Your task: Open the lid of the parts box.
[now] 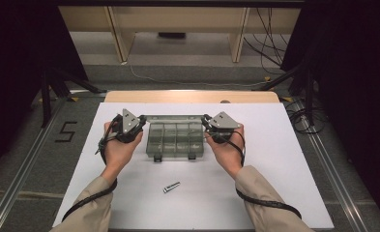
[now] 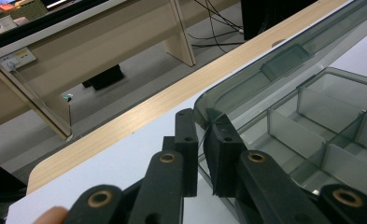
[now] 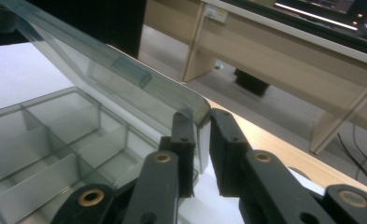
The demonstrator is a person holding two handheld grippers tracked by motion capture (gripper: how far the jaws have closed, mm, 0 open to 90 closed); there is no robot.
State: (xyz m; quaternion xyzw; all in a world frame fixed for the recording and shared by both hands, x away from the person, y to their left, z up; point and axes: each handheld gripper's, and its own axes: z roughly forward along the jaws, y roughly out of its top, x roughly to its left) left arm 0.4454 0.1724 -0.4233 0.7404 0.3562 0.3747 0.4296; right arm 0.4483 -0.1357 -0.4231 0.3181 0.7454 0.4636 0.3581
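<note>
A clear grey plastic compartment box (image 1: pixel 175 140) lies in the middle of the white table top (image 1: pixel 274 169), its lid (image 1: pixel 173 117) tilted up at the back. My left gripper (image 1: pixel 141 121) is at the lid's left corner and my right gripper (image 1: pixel 204 121) at its right corner. In the left gripper view the jaws (image 2: pixel 202 121) pinch the thin edge of the lid (image 2: pixel 246 84), beside the empty compartments (image 2: pixel 321 121). In the right gripper view the jaws (image 3: pixel 202 116) clamp the rounded corner of the lid (image 3: pixel 92 65) above the box (image 3: pixel 55 135).
A small metal bolt (image 1: pixel 171 186) lies loose on the white surface in front of the box. Two latches (image 1: pixel 157 157) hang from the box's front wall. The wooden table edge (image 1: pixel 192 95) runs behind the box, with desk legs and cables on the floor beyond.
</note>
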